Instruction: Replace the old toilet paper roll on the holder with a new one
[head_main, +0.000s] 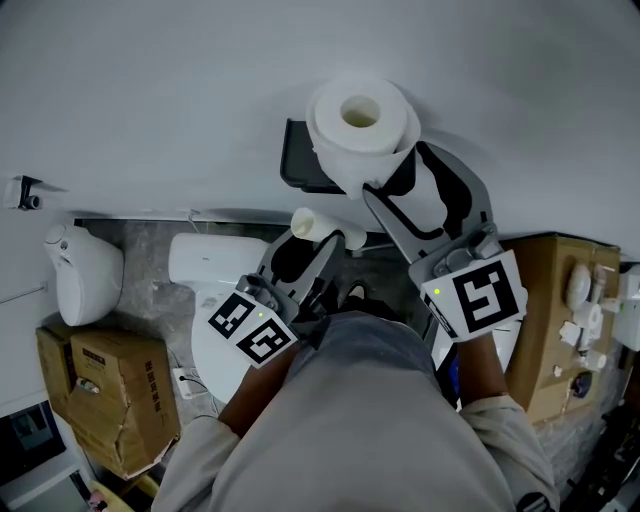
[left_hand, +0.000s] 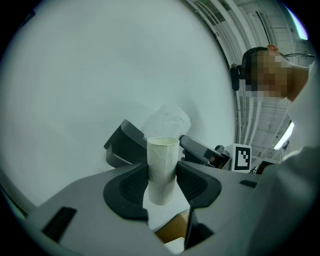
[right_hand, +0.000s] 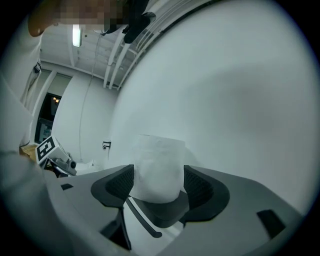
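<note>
Cardboard core clamped in my left tongs — clear of holder; right tongs grip new roll — poised for mounting.

Grey fingers, black-white marker cubes

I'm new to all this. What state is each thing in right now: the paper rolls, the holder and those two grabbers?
New roll: full, hole upward, off the holder, gripped.
Cardboard tube: bare of paper, gripped.
Right gripper: shut on the new roll.
Left gripper: shut on the cardboard tube.
Holder: on the wall, no roll seen on it.
</note>
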